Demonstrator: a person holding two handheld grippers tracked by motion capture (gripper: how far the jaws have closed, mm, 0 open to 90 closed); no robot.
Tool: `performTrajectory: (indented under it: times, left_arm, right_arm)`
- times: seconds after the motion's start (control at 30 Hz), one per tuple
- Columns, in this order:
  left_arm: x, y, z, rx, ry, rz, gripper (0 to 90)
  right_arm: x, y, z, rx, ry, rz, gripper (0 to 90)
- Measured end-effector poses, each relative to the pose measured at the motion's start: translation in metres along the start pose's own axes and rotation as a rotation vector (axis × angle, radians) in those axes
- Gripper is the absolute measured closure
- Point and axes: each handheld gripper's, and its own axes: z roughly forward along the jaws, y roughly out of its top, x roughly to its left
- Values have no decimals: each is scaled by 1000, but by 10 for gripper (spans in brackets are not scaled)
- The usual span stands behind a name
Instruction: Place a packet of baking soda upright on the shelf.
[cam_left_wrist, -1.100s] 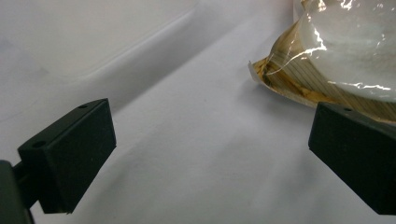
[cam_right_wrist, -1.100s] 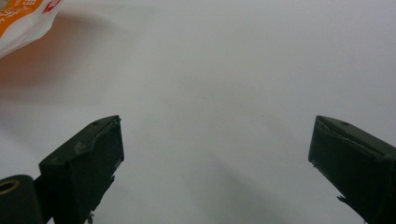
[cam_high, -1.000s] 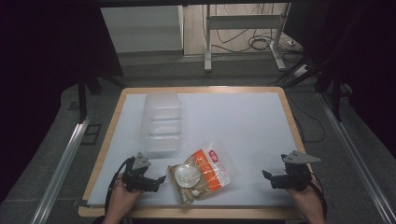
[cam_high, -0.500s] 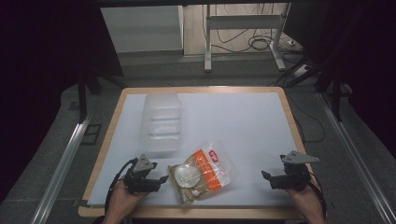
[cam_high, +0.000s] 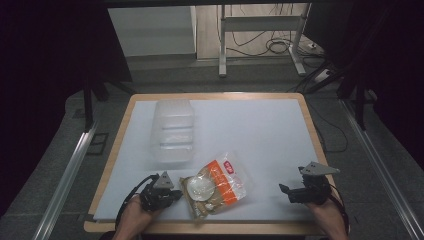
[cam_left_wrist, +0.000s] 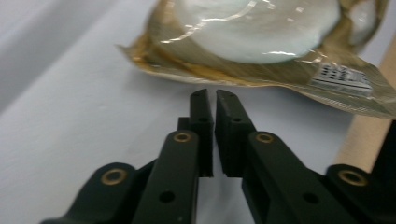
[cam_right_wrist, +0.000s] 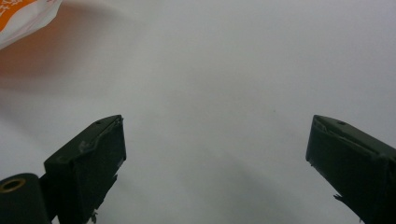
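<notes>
A white-topped table (cam_high: 270, 135) with a wooden rim carries a clear plastic container (cam_high: 173, 131) at the far left and, near the front edge, a crinkly snack bag (cam_high: 215, 185) printed orange, with a pale round lump behind its clear window. The bag looks light, soft and slippery, and its contents may crush; the flat sealed edge seems the safest hold. The left gripper (cam_left_wrist: 209, 95) sits just beside that edge, jaws pressed nearly together on nothing. The right gripper (cam_right_wrist: 215, 135) rests well apart, jaws spread wide over bare tabletop.
</notes>
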Motion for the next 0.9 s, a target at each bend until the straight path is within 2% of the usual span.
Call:
performTrajectory:
  times: [0.2, 0.37, 0.67, 0.9]
  left_arm:
    - [-6, 4, 4, 0, -56, 9, 898]
    - [-7, 5, 5, 2, -70, 5, 898]
    - [-17, 15, 14, 3, -72, 29, 899]
    - [-20, 28, 23, 1, -59, 26, 899]
  right_arm:
    - [2, 0, 0, 1, 4, -5, 52]
    - [2, 0, 1, 4, 8, -5, 53]
    - [3, 1, 3, 11, 14, -5, 55]
    - [3, 1, 5, 14, 18, -10, 56]
